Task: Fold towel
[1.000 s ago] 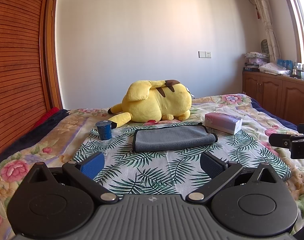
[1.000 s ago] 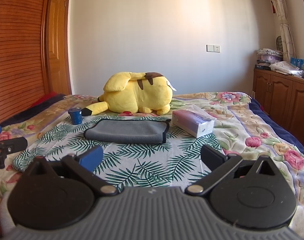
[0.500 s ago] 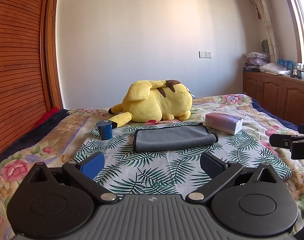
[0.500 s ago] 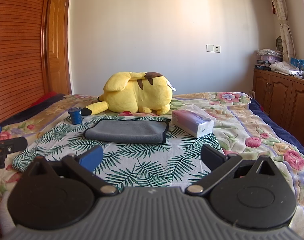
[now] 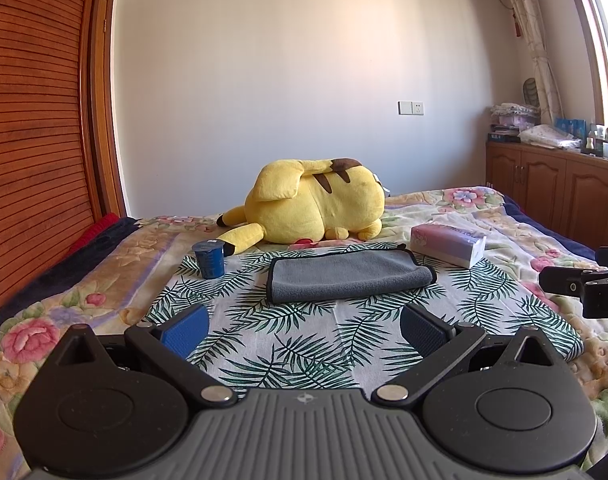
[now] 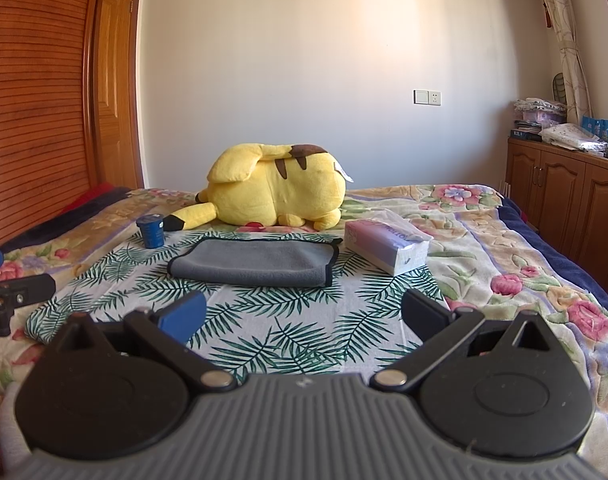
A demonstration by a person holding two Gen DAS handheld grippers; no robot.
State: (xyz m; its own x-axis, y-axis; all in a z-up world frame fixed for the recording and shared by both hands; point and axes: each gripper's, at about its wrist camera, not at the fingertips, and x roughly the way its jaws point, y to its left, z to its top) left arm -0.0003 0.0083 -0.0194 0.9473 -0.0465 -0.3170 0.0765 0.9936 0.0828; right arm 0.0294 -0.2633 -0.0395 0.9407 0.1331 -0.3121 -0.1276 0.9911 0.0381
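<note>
A grey towel with a dark edge (image 5: 345, 278) lies folded on a palm-leaf cloth (image 5: 304, 344) on the bed; it also shows in the right wrist view (image 6: 256, 266). My left gripper (image 5: 304, 328) is open and empty, hovering short of the towel. My right gripper (image 6: 302, 316) is open and empty, also short of the towel. The right gripper shows at the right edge of the left wrist view (image 5: 583, 284). The left gripper shows at the left edge of the right wrist view (image 6: 12, 300).
A yellow plush toy (image 5: 311, 208) lies behind the towel. A small blue cup (image 5: 210, 258) stands to its left and a tissue box (image 5: 447, 244) to its right. A wooden wardrobe (image 5: 36, 128) is on the left, cabinets (image 5: 563, 188) on the right.
</note>
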